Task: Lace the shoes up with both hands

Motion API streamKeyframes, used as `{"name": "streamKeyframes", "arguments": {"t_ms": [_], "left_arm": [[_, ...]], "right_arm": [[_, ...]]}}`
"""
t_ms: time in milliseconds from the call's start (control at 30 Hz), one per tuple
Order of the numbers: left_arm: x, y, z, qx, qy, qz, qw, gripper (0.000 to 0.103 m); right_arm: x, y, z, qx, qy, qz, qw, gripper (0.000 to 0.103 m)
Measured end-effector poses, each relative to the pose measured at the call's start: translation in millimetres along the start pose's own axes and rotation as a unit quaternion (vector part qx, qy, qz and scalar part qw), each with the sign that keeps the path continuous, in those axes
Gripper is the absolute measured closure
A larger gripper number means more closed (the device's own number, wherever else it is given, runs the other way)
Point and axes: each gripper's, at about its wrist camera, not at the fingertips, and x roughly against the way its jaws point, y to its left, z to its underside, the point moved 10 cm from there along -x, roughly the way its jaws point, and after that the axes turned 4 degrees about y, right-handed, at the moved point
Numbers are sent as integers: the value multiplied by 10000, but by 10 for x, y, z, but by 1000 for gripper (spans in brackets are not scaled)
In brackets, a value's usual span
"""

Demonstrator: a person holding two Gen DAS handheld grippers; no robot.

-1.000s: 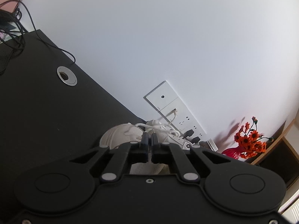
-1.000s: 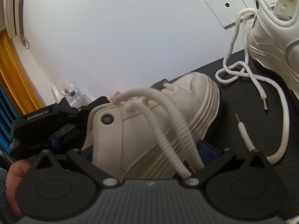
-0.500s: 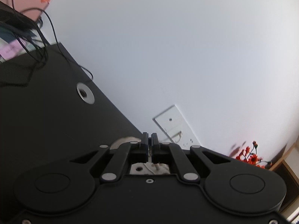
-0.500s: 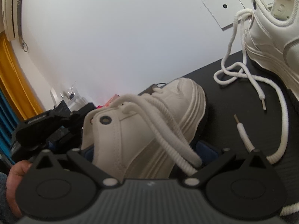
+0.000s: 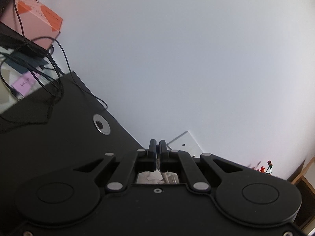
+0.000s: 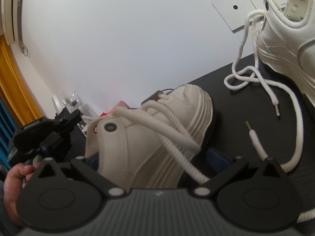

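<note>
Left gripper: jaws closed on a white lace end, seen as a thin strand running down between the pads. Its own body hides most of the shoe below.

Right gripper: jaws spread wide around the heel of the near white shoe, blue pads at either side; whether the pads press on it cannot be told. A thick lace drapes across the shoe's side toward the right finger.

Surroundings: black table; second white shoe at right rear, its loose laces lying on the table between the shoes. Wall plate behind. Pink box and black cables at table's far left; metal grommet in the tabletop. A hand holds the left gripper's handle.
</note>
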Motion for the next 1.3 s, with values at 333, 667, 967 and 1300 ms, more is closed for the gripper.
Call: {"name": "streamKeyframes", "arguments": {"t_ms": [333, 667, 967, 1300], "left_arm": [[218, 56, -149, -58, -165, -100, 9998, 101], [437, 73, -308, -114, -312, -188, 9993, 101], [657, 113, -414, -95, -453, -291, 9985, 101], [864, 174, -567, -142, -598, -433, 9972, 101]], "right_arm": [[3, 6, -2, 0, 1, 0, 10000, 0], [17, 21, 2, 0, 1, 0, 10000, 0], [17, 15, -7, -54, -84, 75, 9999, 0], [11, 1, -17, -113, -176, 154, 9997, 0]]}}
